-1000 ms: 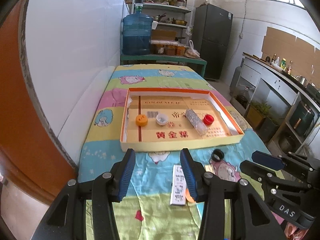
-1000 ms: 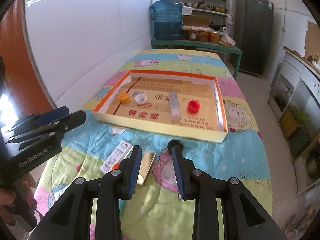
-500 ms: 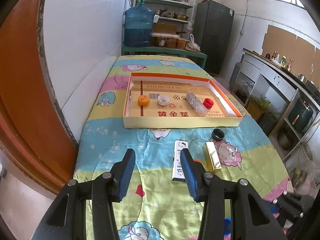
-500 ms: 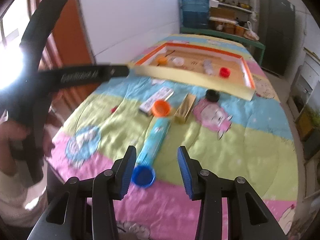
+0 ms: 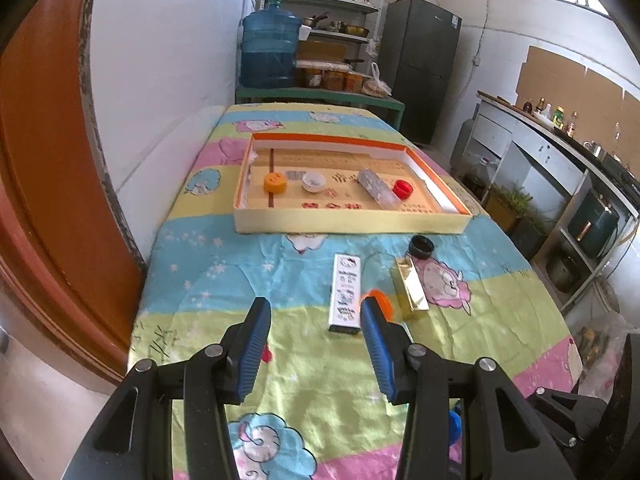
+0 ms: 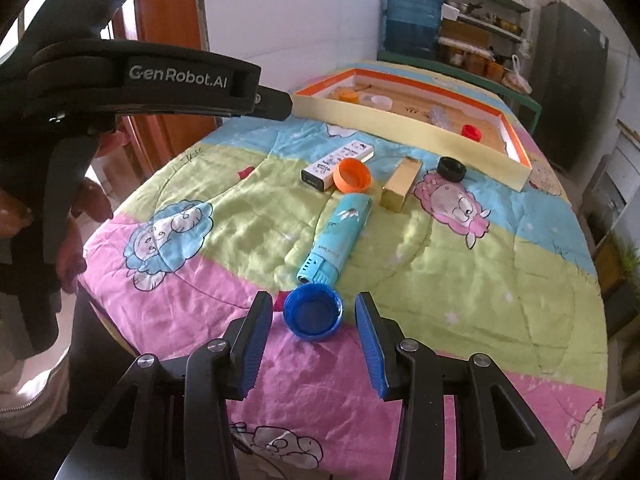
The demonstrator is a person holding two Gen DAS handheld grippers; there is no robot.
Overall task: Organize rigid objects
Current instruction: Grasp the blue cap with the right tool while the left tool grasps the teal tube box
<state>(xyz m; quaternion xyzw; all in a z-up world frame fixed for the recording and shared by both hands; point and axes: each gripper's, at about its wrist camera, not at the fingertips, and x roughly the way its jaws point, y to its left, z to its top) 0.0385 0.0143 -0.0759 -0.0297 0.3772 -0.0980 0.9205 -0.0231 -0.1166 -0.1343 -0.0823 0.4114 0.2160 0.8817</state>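
Note:
My right gripper (image 6: 313,304) is open, its fingers either side of a blue bottle cap (image 6: 313,311) lying on the bedspread. Beyond it lie a light blue tube (image 6: 338,236), an orange cap (image 6: 352,175), a white patterned box (image 6: 338,164), a gold box (image 6: 401,183) and a black cap (image 6: 451,169). My left gripper (image 5: 316,308) is open and empty above the bedspread, with the white box (image 5: 346,293), orange cap (image 5: 382,300), gold box (image 5: 411,285) and black cap (image 5: 421,246) ahead to its right. The shallow cardboard tray (image 5: 348,224) holds an orange cap (image 5: 275,182), white cap (image 5: 314,181), clear tube (image 5: 378,189) and red cap (image 5: 402,189).
The white wall (image 5: 168,60) and an orange door frame (image 5: 48,160) run along the left. A water jug (image 5: 270,54), shelves and a black fridge (image 5: 420,64) stand beyond the table. The table's right edge drops to the floor near cabinets (image 5: 540,168).
Both grippers have pulled back towards the near end of the table. My right gripper has lowered so its open fingers straddle the blue cap. The objects have not moved.

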